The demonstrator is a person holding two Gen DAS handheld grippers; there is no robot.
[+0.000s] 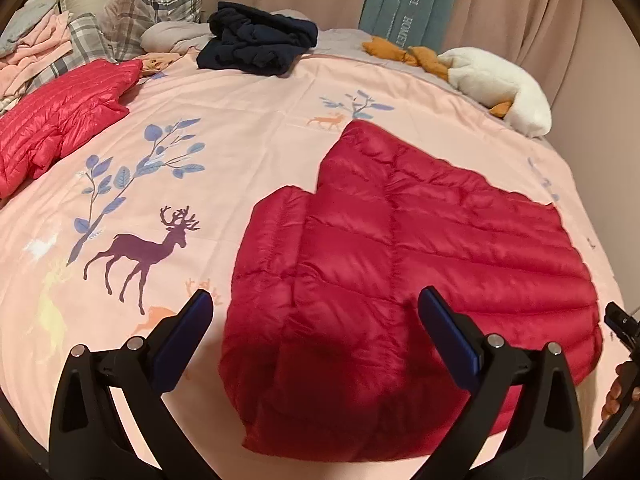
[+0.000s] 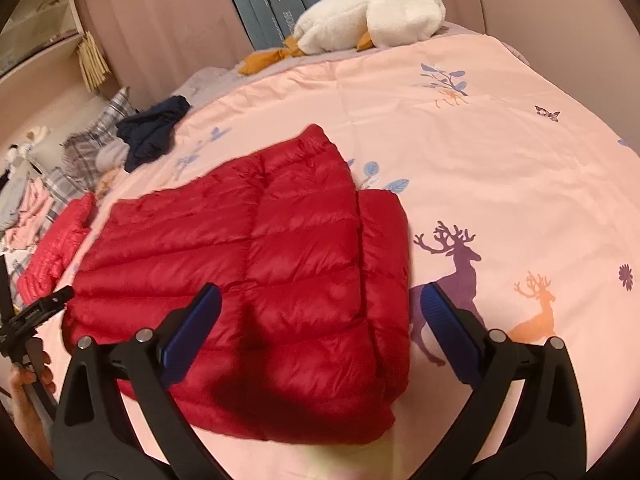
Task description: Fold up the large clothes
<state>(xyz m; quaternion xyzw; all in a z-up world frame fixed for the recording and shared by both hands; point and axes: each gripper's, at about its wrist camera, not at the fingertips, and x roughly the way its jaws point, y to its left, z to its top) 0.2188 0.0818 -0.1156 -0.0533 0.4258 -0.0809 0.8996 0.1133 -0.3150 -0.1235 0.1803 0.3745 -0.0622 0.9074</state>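
A dark red quilted down jacket (image 1: pixel 400 264) lies flat and partly folded on the pink bedspread (image 1: pixel 240 128), one side turned over onto the body. My left gripper (image 1: pixel 316 304) hovers open just above its near edge, blue pads wide apart and holding nothing. In the right wrist view the same jacket (image 2: pixel 260 280) fills the centre, and my right gripper (image 2: pixel 320 300) is open over its near right corner, also holding nothing. Each gripper's handle, held in a hand, shows at the edge of the other view.
A second, brighter red down jacket (image 1: pixel 56 120) lies at the left. A dark navy garment (image 1: pixel 256 44) sits at the back, with plaid pillows (image 1: pixel 152 8) and pink clothes (image 1: pixel 28 52) behind. A white plush goose (image 1: pixel 496 84) lies at the far right edge, curtains beyond.
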